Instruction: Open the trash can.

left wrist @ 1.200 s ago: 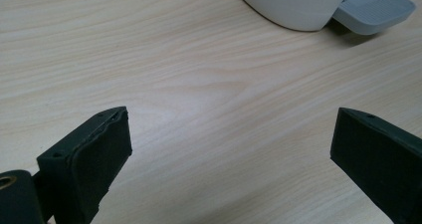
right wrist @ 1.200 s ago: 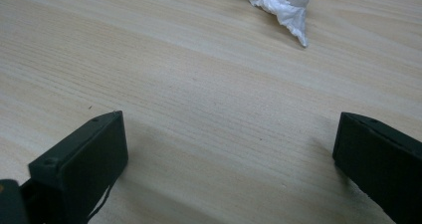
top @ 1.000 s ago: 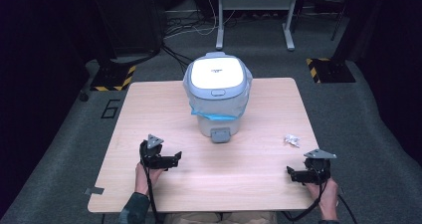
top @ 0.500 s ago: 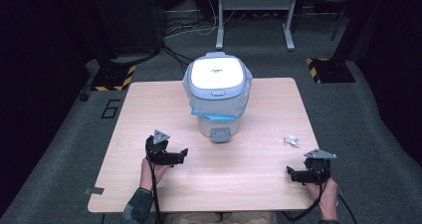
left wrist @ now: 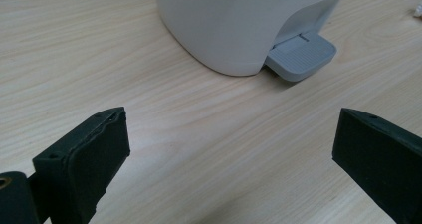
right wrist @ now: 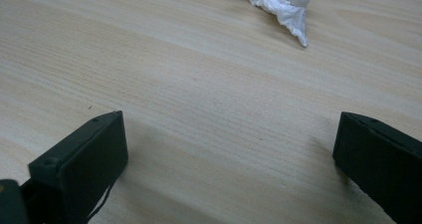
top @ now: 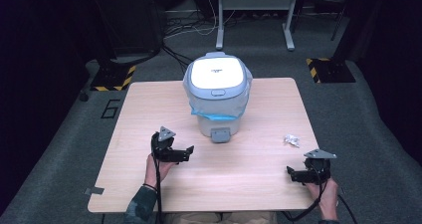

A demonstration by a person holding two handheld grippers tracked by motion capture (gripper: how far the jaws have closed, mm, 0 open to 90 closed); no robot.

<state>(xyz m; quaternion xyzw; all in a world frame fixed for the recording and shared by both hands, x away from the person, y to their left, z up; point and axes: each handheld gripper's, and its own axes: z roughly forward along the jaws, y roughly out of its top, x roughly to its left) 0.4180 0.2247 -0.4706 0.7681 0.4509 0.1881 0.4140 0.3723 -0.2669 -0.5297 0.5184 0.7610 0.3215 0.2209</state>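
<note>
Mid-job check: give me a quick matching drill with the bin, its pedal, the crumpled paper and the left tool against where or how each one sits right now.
Things:
1. bin
2. pedal
3. crumpled paper
4. left tool

States:
A. open, jaws wide apart, pointing toward the bin's base
B. lying loose on the table, right of the bin
C. lid closed, plastic liner around its rim
D. grey, sticking out at the bin's foot

Pairs: 1-C, 2-D, 3-B, 4-A

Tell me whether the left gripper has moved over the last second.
Yes. The left gripper has shifted forward and to the right, closing on the grey pedal of the white bin, which stayed put.
</note>
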